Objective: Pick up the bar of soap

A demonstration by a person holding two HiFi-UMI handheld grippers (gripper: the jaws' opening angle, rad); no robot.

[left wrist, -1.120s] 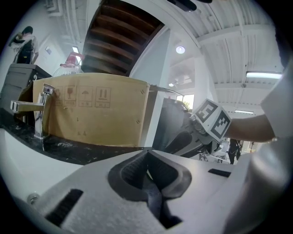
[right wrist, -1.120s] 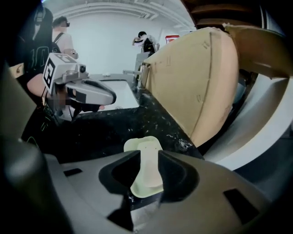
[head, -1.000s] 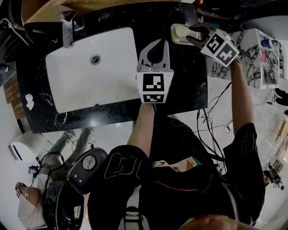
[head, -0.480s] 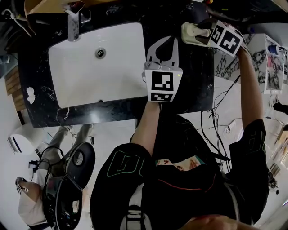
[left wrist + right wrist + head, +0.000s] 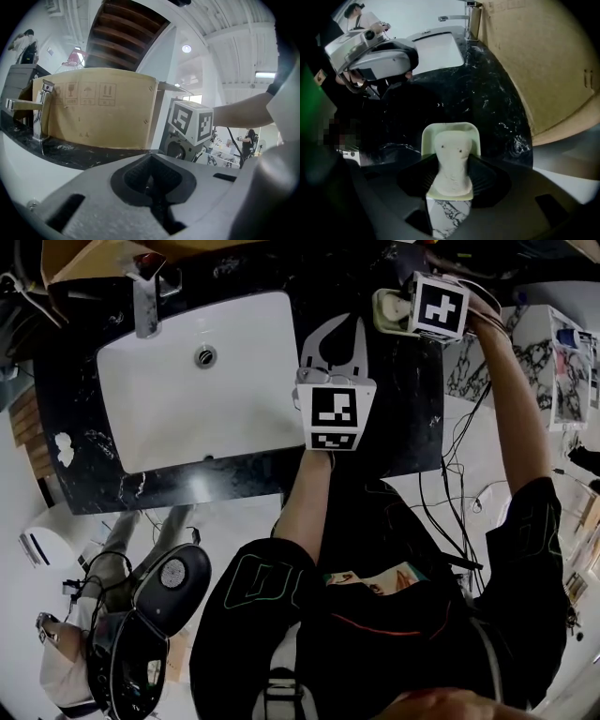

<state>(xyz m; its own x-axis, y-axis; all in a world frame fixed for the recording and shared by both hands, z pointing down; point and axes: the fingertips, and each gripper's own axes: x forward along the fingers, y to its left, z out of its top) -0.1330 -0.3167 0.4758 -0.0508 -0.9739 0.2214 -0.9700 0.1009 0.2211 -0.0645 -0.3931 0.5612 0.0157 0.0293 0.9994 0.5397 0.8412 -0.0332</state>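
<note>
A pale bar of soap (image 5: 451,159) lies in a light green soap dish (image 5: 450,129) on the black marble counter (image 5: 487,98). My right gripper (image 5: 451,174) is down over the dish with the soap between its jaws, which are opening wide; the pads stand beside the soap without clearly pressing it. In the head view the right gripper (image 5: 401,306) covers most of the dish (image 5: 384,306) at the counter's far right, and the soap is hidden there. My left gripper (image 5: 339,324) hovers over the counter beside the sink, shut and holding nothing.
A white sink (image 5: 178,418) with a chrome faucet (image 5: 145,296) fills the counter's left part. A cardboard box (image 5: 93,108) stands along the back edge. A marble-patterned surface (image 5: 548,362) and loose cables (image 5: 450,502) lie to the right.
My right gripper has moved in over the soap dish, turned, and its jaws now straddle the soap. The left gripper has hardly shifted.
</note>
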